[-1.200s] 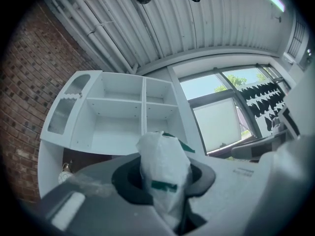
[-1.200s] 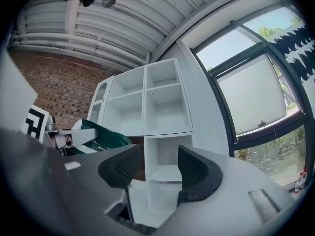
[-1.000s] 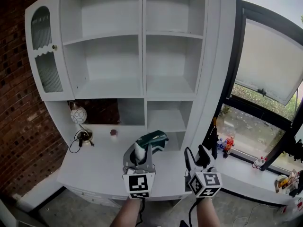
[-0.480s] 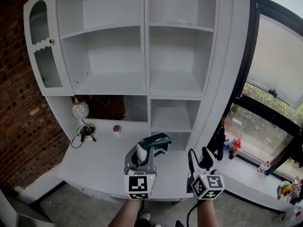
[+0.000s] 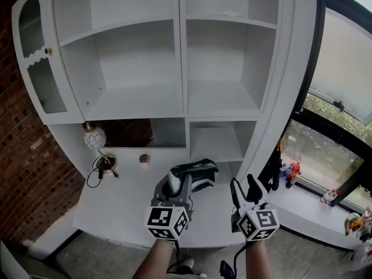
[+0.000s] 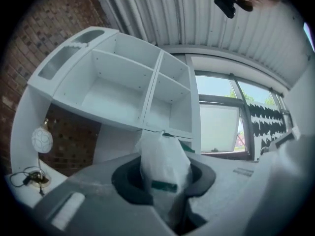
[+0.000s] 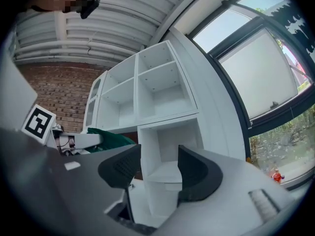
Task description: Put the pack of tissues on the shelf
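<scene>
My left gripper (image 5: 179, 185) is shut on the pack of tissues (image 5: 195, 174), a soft green and white pack held above the white desk (image 5: 122, 205). In the left gripper view the pack's white end (image 6: 163, 171) sticks up between the two dark pads. My right gripper (image 5: 244, 189) hovers to the right at about the same height, open, with nothing between its pads (image 7: 120, 166). Ahead stands the white shelf unit (image 5: 183, 68); its bare compartments show in every view. The small lower cubby (image 5: 216, 141) lies just beyond the pack.
A round white lamp (image 5: 94, 138), a small dish with a cable (image 5: 104, 166) and a small dark object (image 5: 143, 158) sit at the desk's back left. A brick wall (image 5: 23, 150) is left. The window (image 5: 343, 68) and a sill with small figures (image 5: 289, 170) are right.
The head view has tilted up and closer, so the shelf unit fills more of the frame. Both grippers keep their places relative to each other; the pack stays in the left one.
</scene>
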Demonstrator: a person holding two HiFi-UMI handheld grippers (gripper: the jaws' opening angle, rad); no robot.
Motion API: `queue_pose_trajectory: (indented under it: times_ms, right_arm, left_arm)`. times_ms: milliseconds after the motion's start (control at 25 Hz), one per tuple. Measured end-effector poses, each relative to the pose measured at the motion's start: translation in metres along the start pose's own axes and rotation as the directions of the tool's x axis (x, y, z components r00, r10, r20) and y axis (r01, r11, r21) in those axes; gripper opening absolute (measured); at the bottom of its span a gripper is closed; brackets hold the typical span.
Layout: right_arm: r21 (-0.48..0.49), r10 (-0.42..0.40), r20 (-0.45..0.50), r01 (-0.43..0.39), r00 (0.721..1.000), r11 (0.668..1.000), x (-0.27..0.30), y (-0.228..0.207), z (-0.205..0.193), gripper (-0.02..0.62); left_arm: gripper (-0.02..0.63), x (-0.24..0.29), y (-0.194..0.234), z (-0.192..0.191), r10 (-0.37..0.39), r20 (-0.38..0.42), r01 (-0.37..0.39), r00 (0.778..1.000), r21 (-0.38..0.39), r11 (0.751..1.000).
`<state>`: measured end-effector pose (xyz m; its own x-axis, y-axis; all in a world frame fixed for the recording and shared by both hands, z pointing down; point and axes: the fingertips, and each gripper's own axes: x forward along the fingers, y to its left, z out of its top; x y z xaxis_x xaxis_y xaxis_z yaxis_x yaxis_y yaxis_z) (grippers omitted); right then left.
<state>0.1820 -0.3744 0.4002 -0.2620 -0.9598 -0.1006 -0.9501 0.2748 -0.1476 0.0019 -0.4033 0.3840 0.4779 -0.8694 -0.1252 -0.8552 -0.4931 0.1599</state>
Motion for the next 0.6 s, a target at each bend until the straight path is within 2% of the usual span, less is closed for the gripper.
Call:
queue_pose_trajectory:
  times_ms: [120, 320, 600]
  right_arm:
    - [-0.002, 0.009, 0.000, -0.009, 1.000, 1.000, 0.014, 0.008, -0.006, 0.225]
    - [-0.005, 0.012, -0.022, -0.012, 1.000, 1.000, 0.031, 0.017, -0.023, 0.225]
    - [0.000, 0.020, -0.065, -0.020, 0.998, 1.000, 0.050, 0.028, -0.049, 0.225]
  left_arm:
    - [0.109, 0.013, 0.008, -0.006, -0.049, -0.017, 0.048, 0.999, -0.059, 0.997]
    - [0.109, 0.032, 0.015, -0.013, -0.131, -0.020, 0.128, 0.991, -0.108, 0.986]
    - [0.109, 0.047, 0.014, -0.028, -0.256, -0.022, 0.250, 0.966, -0.155, 0.956]
